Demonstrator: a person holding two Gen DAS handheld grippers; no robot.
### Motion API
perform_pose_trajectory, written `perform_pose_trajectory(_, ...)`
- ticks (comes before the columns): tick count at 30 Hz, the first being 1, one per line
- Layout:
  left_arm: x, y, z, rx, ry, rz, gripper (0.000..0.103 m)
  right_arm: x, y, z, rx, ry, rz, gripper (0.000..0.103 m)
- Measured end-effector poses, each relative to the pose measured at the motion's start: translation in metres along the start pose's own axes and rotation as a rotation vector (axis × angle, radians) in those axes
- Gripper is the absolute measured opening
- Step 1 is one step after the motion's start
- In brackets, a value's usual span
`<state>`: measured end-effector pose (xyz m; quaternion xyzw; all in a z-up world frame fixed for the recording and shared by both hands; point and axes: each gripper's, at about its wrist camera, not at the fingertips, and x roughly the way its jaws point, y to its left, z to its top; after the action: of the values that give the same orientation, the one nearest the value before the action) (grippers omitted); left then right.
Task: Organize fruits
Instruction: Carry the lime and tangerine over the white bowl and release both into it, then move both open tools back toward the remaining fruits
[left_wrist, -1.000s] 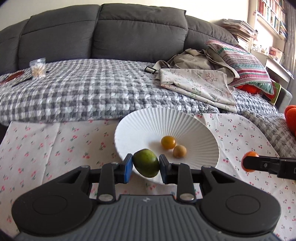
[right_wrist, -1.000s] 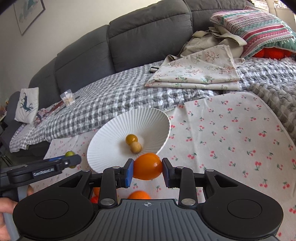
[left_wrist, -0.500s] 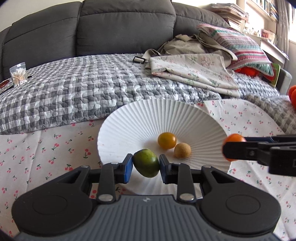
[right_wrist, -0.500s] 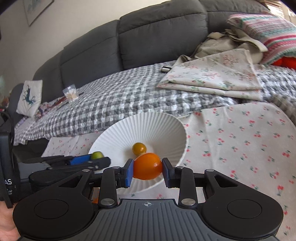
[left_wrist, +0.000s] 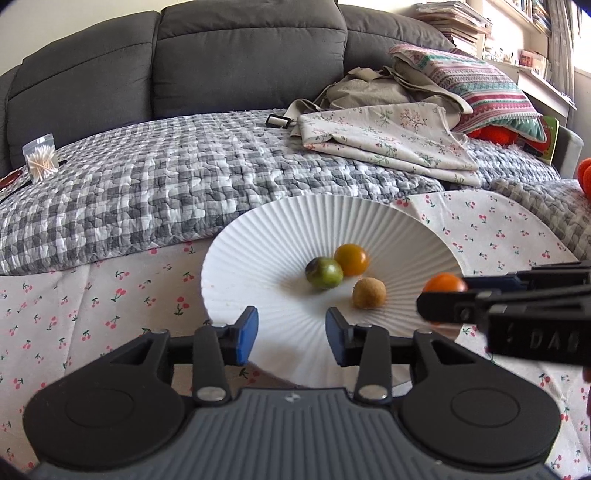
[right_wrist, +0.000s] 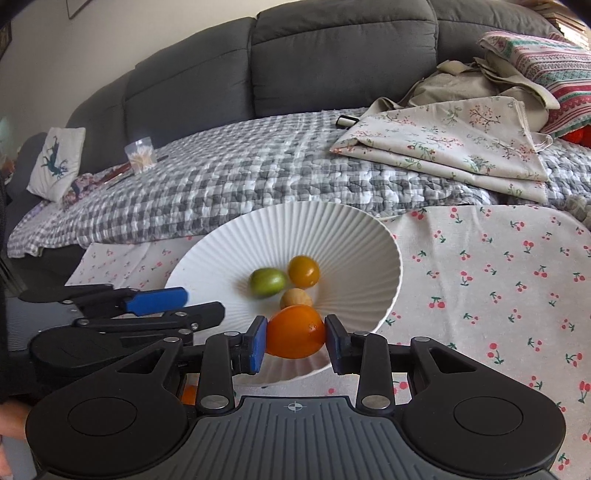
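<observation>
A white ribbed bowl (left_wrist: 280, 236) (right_wrist: 369, 236) sits on a cherry-print cloth. In it lie a green fruit (left_wrist: 324, 272) (right_wrist: 267, 282), a small yellow-orange fruit (left_wrist: 351, 259) (right_wrist: 303, 271) and a tan round fruit (left_wrist: 369, 293) (right_wrist: 295, 297). My left gripper (left_wrist: 291, 334) is open and empty over the bowl's near rim; it also shows in the right wrist view (right_wrist: 188, 302). My right gripper (right_wrist: 295, 341) is shut on an orange fruit (right_wrist: 295, 332) (left_wrist: 443, 283) over the bowl's near rim.
A grey sofa with a checked quilt (left_wrist: 166, 177) lies behind the bowl. Folded floral cloth (left_wrist: 388, 140), a bag and a striped pillow (left_wrist: 480, 88) lie on it at right. A bag of cotton swabs (left_wrist: 40, 162) is at far left. Another orange fruit (right_wrist: 189, 394) lies below my right gripper.
My left gripper has opened and let the green fruit go; it now lies in the bowl beside the yellow-orange one. My right gripper has moved the orange fruit closer over the bowl.
</observation>
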<state>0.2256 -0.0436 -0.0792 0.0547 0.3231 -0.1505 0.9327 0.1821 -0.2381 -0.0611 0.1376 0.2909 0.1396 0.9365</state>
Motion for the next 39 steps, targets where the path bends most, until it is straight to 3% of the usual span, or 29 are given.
perform_pose_trajectory(5, -0.009, 0.002, 0.002, -0.027, -0.008, -0.003, 0.047, -0.013, -0.008, 0.006, 0.062, -0.029, 0.030, 0.045)
perform_pose_trajectory(10, -0.018, 0.006, 0.001, -0.056, -0.006, -0.006, 0.053, -0.027, -0.014, 0.011, 0.103, -0.041, 0.039, 0.046)
perform_pose_trajectory(13, -0.025, 0.011, 0.001, -0.086, -0.010, 0.005, 0.061, -0.036, -0.017, 0.011, 0.119, -0.043, 0.029, 0.051)
perform_pose_trajectory(18, -0.042, 0.018, 0.000, -0.125, -0.012, 0.007, 0.064, -0.052, -0.021, 0.012, 0.148, -0.057, 0.038, 0.059)
perform_pose_trajectory(21, -0.053, 0.020, 0.000, -0.136, -0.020, 0.011, 0.069, -0.062, -0.020, 0.010, 0.152, -0.067, 0.035, 0.067)
perform_pose_trajectory(33, -0.091, 0.013, -0.010, -0.148, -0.018, -0.013, 0.085, -0.104, -0.013, -0.009, 0.156, -0.072, 0.037, 0.080)
perform_pose_trajectory(37, -0.102, 0.012, -0.015, -0.134, -0.034, 0.020, 0.097, -0.112, -0.007, -0.014, 0.154, -0.075, 0.049, 0.085)
perform_pose_trajectory(39, -0.104, 0.015, -0.018, -0.143, -0.030, 0.032, 0.097, -0.116, -0.005, -0.016, 0.154, -0.068, 0.046, 0.087)
